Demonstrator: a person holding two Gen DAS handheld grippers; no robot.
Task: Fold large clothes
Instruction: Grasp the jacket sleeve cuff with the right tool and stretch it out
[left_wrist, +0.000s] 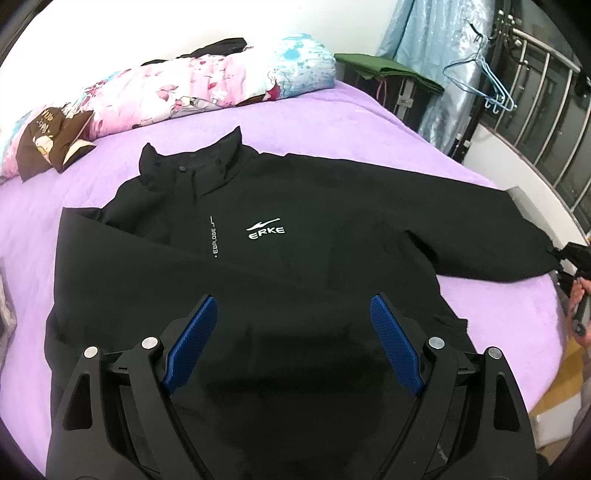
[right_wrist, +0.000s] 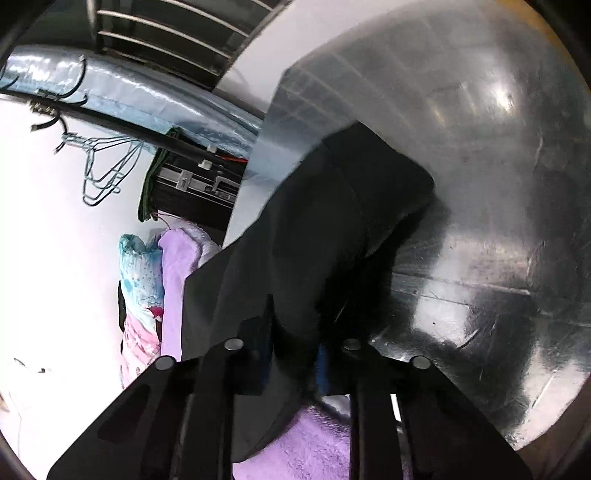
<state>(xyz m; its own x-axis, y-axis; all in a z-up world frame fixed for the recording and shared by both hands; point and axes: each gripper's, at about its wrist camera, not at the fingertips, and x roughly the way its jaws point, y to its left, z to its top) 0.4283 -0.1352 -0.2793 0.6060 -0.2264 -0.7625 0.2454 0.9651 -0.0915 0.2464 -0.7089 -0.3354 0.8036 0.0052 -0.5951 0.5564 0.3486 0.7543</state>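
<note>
A black jacket (left_wrist: 295, 240) with a white logo lies face up on the purple blanket (left_wrist: 332, 122), its collar away from me. One sleeve is folded across the chest; the other sleeve (left_wrist: 480, 229) stretches out to the right edge of the bed. My left gripper (left_wrist: 293, 301) hovers open over the jacket's lower front, with nothing between its blue pads (left_wrist: 195, 343). In the right wrist view my right gripper (right_wrist: 295, 354) is shut on the cuff end of that sleeve (right_wrist: 332, 229), which hangs over the bed's edge. A hand (left_wrist: 580, 306) holds that gripper at the far right.
A rolled pink and blue quilt (left_wrist: 184, 85) and a brown cushion (left_wrist: 51, 140) lie along the far side of the bed. A metal railing (left_wrist: 546, 92) with blue hangers (left_wrist: 491, 85) stands at the right. Beyond the bed's edge is shiny grey floor (right_wrist: 480, 184).
</note>
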